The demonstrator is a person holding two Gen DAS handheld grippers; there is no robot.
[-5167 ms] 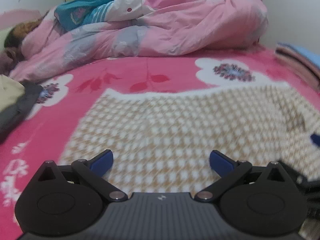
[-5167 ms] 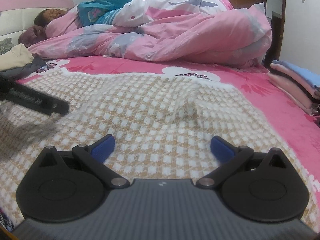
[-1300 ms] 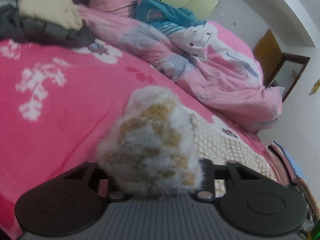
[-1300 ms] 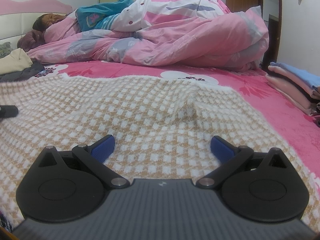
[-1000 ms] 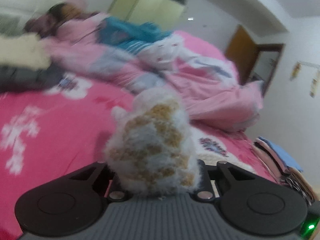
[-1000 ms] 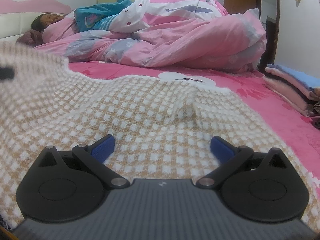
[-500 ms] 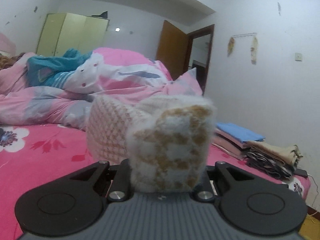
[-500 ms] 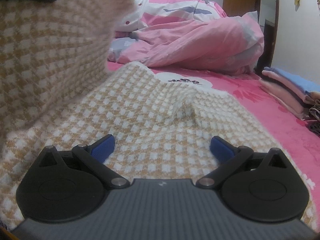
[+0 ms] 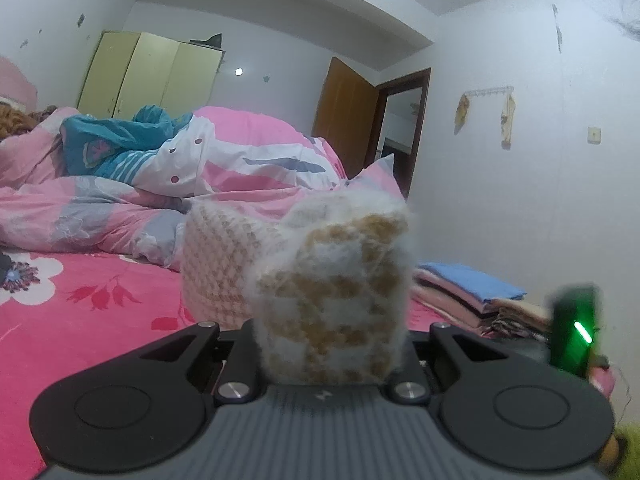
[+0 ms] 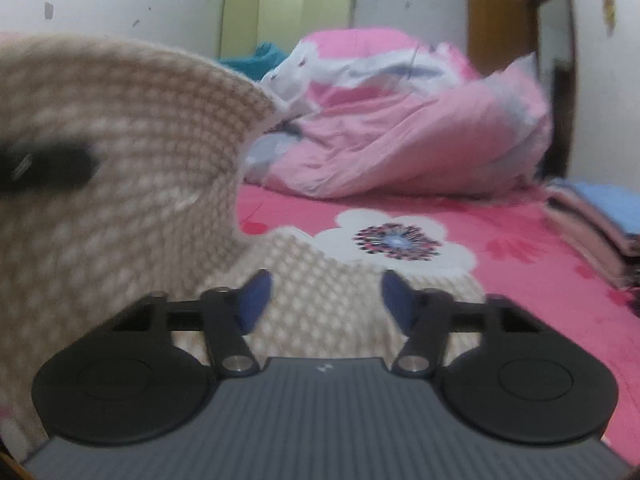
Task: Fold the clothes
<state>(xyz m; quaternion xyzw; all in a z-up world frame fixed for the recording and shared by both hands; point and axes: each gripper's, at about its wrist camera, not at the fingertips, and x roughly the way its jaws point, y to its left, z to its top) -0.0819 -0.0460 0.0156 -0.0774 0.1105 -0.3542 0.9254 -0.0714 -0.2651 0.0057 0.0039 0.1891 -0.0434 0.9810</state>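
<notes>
Beside the bed (image 9: pixel 80 320), folded clothes (image 9: pixel 468 288); checked garment (image 9: pixel 332 292) blocks view.

checked garment (image 10: pixel 120 152) lifted off bed, right gripper (image 10: pixel 324 300) closing

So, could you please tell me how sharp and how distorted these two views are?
Left wrist view: room fairly sharp, the clamped checked garment fuzzy up close, ceiling lines bowed by the fisheye. Right wrist view: blurred throughout, the lifted garment and the right gripper smeared.
</notes>
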